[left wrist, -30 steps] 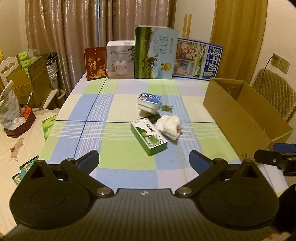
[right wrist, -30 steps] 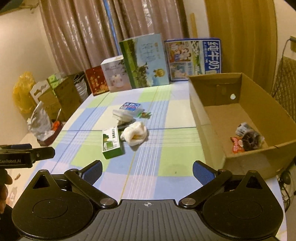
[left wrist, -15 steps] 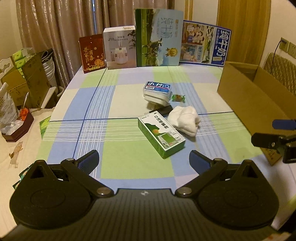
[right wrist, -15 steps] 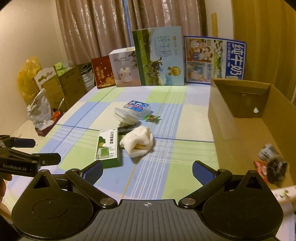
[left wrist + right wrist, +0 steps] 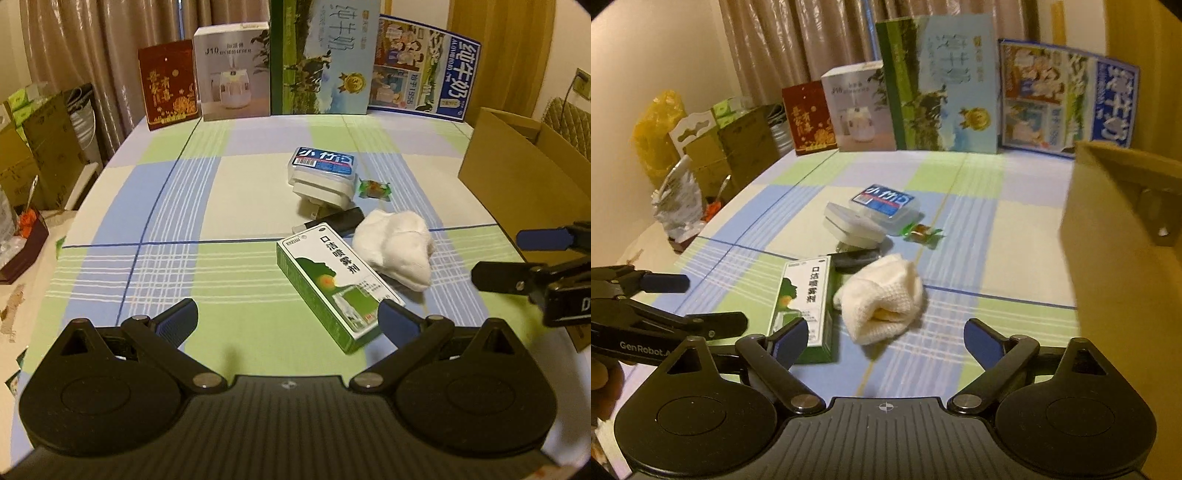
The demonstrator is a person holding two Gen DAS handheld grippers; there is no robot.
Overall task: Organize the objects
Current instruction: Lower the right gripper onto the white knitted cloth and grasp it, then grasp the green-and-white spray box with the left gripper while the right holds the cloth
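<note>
A small pile lies mid-table: a green and white box [image 5: 334, 284] [image 5: 807, 299], a bunched white cloth [image 5: 397, 245] [image 5: 884, 297], a black stick [image 5: 334, 220] [image 5: 855, 257], a white adapter [image 5: 321, 192] [image 5: 851, 225], a clear case with a blue label [image 5: 323, 164] [image 5: 886, 203] and a green-wrapped candy [image 5: 373, 188] [image 5: 922, 232]. My left gripper [image 5: 286, 317] [image 5: 701, 306] is open, its right fingertip over the green box's near end. My right gripper [image 5: 884, 338] [image 5: 506, 258] is open just short of the cloth.
An open cardboard box [image 5: 517, 170] [image 5: 1123, 229] stands at the table's right edge. Tall cartons [image 5: 321, 55] [image 5: 938, 85] line the far edge against the curtain. Boxes and bags [image 5: 33, 147] crowd the floor to the left. The checked tablecloth [image 5: 147, 221] is bare on the left.
Both grippers have moved forward and lower toward the pile, which now looks larger. The right wrist view has swung left, so the cardboard box's inside has left it.
</note>
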